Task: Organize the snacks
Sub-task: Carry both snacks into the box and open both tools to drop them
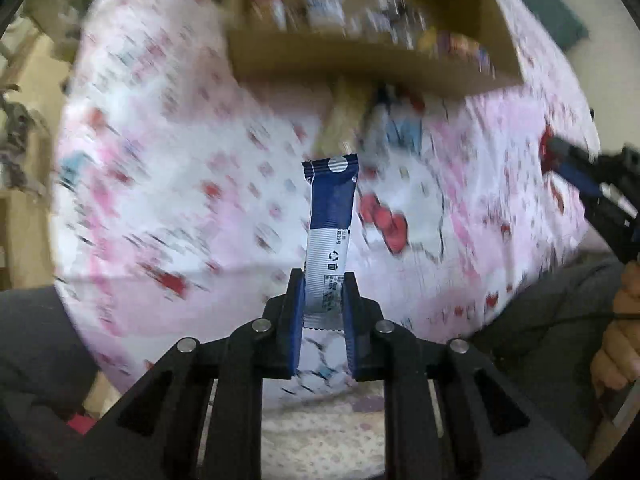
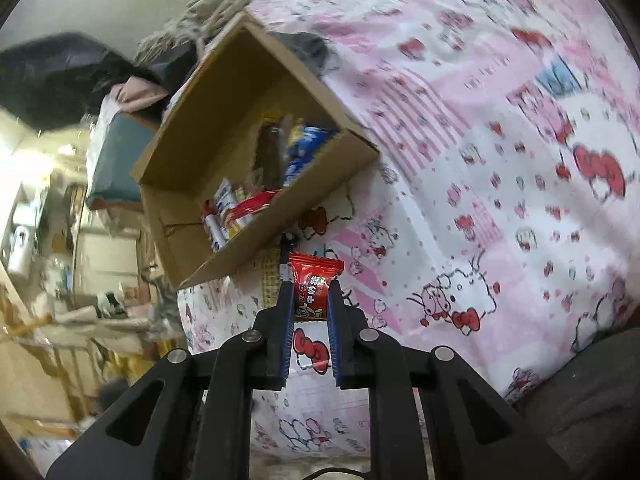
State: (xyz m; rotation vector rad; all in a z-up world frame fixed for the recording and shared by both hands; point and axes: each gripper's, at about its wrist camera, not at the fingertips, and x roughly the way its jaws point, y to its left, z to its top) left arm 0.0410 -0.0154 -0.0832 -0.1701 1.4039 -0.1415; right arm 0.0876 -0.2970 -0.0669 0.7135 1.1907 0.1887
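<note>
My left gripper [image 1: 322, 280] is shut on a long blue and silver snack packet [image 1: 330, 216], held upright above the bed. My right gripper [image 2: 309, 286] is shut on a small red candy packet [image 2: 313, 288]; this gripper also shows at the right edge of the left wrist view [image 1: 576, 168]. A cardboard box [image 2: 200, 148] with several snack packets inside [image 2: 256, 200] sits on the bed ahead of both grippers; in the left wrist view the box [image 1: 360, 56] is blurred. Two loose snacks [image 1: 344, 120] lie on the sheet just in front of the box.
The bed is covered by a pink and white cartoon-cat sheet [image 2: 480, 160]. Dark clothes and a grey blanket [image 2: 224, 4] pile up behind the box. Cluttered shelves and furniture [image 2: 60, 240] stand beyond the bed's left edge. The person's hand [image 1: 618, 344] shows at right.
</note>
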